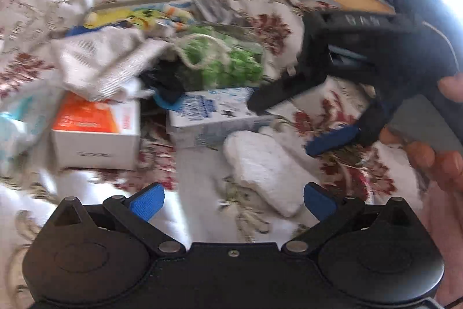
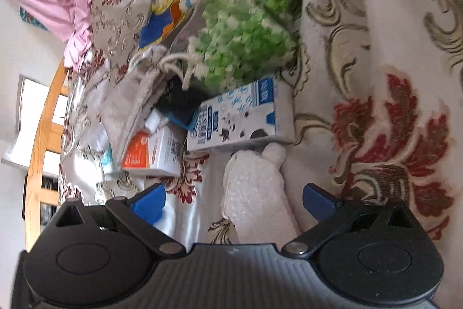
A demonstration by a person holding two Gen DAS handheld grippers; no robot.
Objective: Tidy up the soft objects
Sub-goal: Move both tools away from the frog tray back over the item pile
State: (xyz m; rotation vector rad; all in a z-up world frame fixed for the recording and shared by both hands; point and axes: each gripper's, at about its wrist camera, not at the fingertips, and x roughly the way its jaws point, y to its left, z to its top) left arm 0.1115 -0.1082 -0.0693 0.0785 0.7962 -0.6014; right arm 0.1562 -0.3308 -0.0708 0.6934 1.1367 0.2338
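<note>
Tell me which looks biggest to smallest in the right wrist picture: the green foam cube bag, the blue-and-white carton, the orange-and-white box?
1. Bag of green foam cubes.
2. Blue-and-white carton, though it lies nearer the camera, so these two are close.
3. Orange-and-white box, partly hidden under grey cloth.

You worked over a bed covered by a cream satin bedspread (image 1: 332, 164) with red floral print. On it lay a fluffy white towel (image 1: 262, 161) nearest, a blue-and-white carton (image 1: 214, 115) beyond, and an orange-and-white box (image 1: 95, 132) left.
</note>
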